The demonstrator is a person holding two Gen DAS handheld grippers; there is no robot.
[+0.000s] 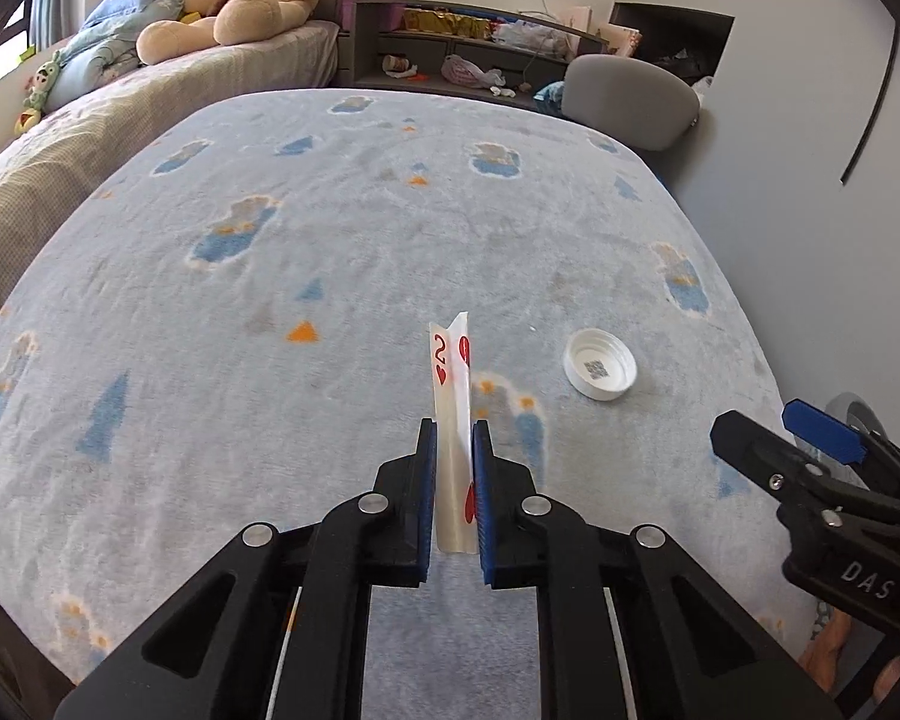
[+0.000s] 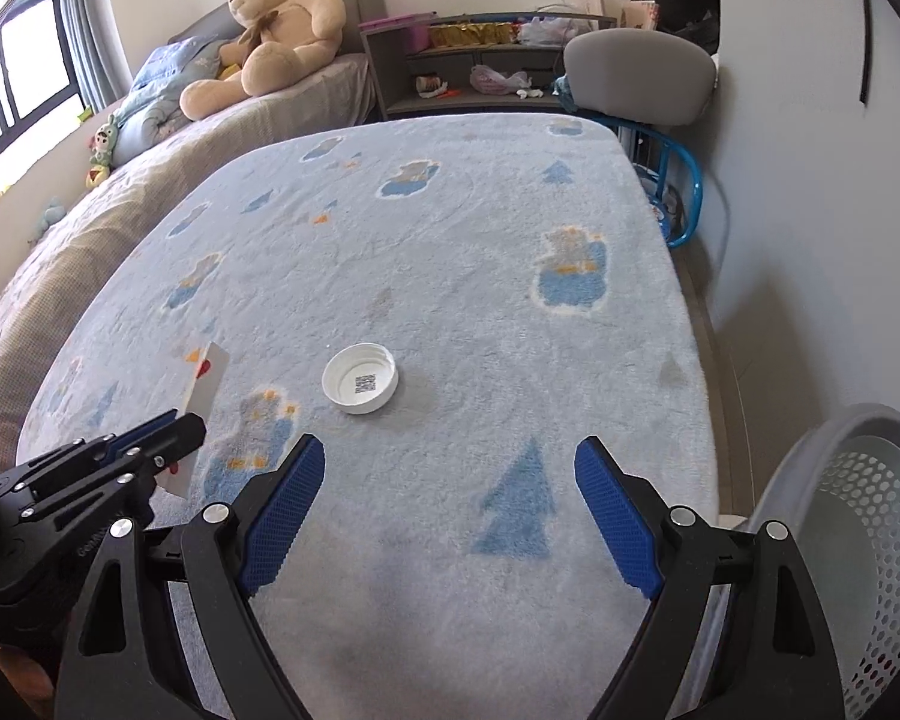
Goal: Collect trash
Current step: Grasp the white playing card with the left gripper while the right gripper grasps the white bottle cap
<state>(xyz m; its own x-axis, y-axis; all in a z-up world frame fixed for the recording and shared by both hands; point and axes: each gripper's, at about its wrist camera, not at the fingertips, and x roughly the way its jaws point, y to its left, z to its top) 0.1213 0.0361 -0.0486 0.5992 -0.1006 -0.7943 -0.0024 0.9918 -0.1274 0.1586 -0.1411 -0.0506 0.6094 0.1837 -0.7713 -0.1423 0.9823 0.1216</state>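
- Two sets of tongs sit low in the frames: the left tongs (image 1: 455,429) are clenched on a folded playing card (image 1: 452,396), held upright at lower centre.
- The right tongs (image 2: 449,450) are spread wide, gripping nothing.
- A white bottle cap (image 2: 360,386) lies mid-frame on the blanket-covered table (image 2: 450,240).
- A white basket (image 2: 858,540) stands at lower right.
- A teddy bear (image 2: 276,30) sits upper left.

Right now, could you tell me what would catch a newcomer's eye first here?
First, the bent playing card, a two of hearts, pinched upright in the left gripper. To its right, a white bottle cap lies open-side up on the blue blanket, ahead of the open right gripper.
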